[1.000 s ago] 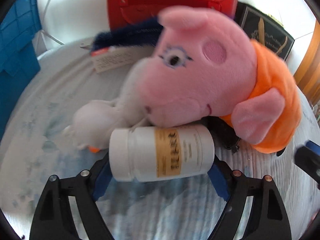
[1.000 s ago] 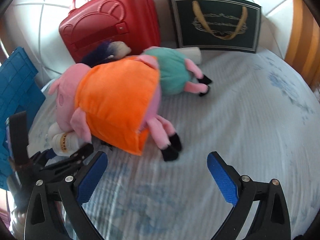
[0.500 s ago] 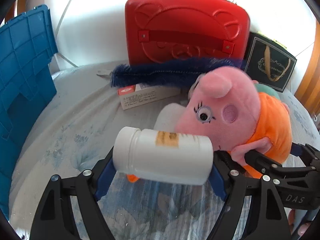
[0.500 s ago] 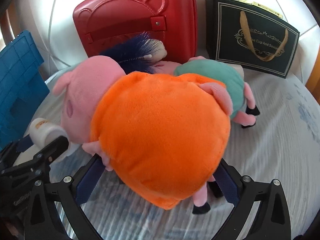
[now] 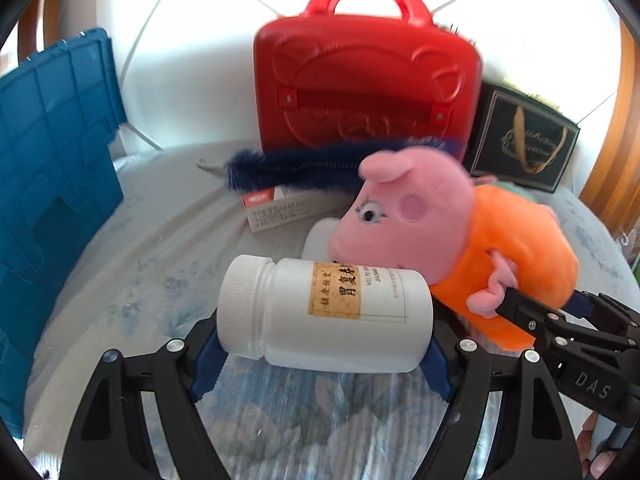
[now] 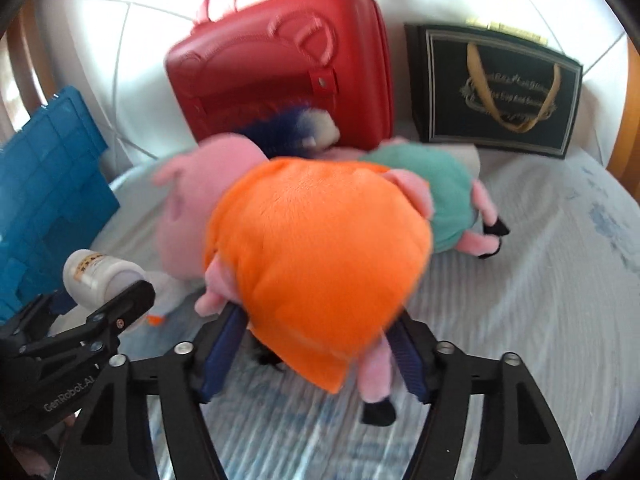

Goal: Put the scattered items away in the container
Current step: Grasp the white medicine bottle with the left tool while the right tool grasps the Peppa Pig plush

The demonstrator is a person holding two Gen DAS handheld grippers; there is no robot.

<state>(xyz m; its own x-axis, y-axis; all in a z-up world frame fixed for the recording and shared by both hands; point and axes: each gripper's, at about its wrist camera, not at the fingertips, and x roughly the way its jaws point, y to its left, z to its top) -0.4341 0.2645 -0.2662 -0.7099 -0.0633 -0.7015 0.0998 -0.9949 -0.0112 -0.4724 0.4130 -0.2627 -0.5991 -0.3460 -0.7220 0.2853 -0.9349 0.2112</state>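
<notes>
My left gripper (image 5: 320,356) is shut on a white pill bottle (image 5: 326,316) with an orange label, held sideways above the bed; the bottle also shows in the right wrist view (image 6: 96,276). My right gripper (image 6: 316,352) is shut on the orange dress of a pink pig plush (image 6: 316,256), lifted off the bed; the plush shows in the left wrist view (image 5: 448,240) too. A blue crate (image 5: 48,208) stands at the left. A second pig plush in a teal dress (image 6: 444,204) lies behind.
A red case (image 5: 368,88) and a black gift bag (image 5: 524,144) stand at the back. A blue furry item (image 5: 320,164), a small medicine box (image 5: 280,212) and a white object (image 5: 318,240) lie on the pale bedsheet (image 6: 540,300). Wooden frame at the right.
My left gripper has lifted the bottle off the bed. My right gripper has closed on the orange-dressed pig and raised it.
</notes>
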